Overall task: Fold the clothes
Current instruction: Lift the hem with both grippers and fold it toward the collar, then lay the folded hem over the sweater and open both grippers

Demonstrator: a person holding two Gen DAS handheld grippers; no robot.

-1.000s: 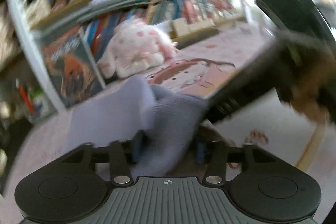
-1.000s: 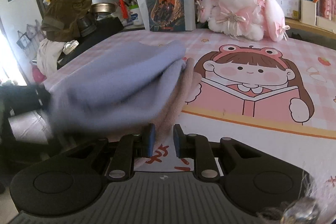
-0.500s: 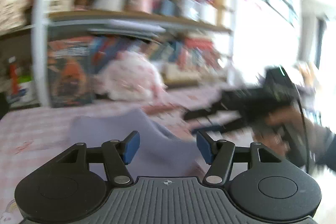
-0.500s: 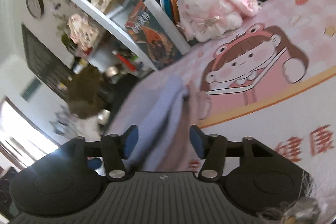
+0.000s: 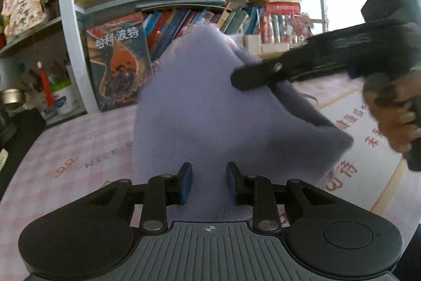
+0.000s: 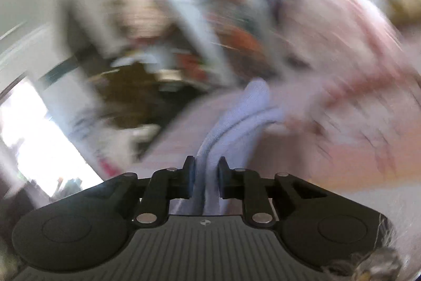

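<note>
A lavender fleece garment (image 5: 210,117) hangs lifted above the pink checked table mat (image 5: 79,149). In the left wrist view my right gripper (image 5: 236,77) comes in from the right, held by a hand (image 5: 394,120), and pinches the garment's upper edge. The blurred right wrist view shows that gripper (image 6: 206,175) shut on a bunched fold of the garment (image 6: 236,117). My left gripper (image 5: 209,183) sits low at the garment's bottom part. Its blue-padded fingers (image 5: 187,183) are half closed, with smooth cloth between them and no pinch showing.
A white bookshelf (image 5: 65,17) full of books stands at the back, with an orange-covered book (image 5: 118,65) leaning on it. Cups and a red-tipped stick (image 5: 44,86) stand at the left. The mat's printed part (image 5: 368,162) lies to the right.
The right gripper has shut on the garment and lifted it while swinging fast. The left gripper let go half a second ago, and its fingers have now narrowed around the lower cloth.
</note>
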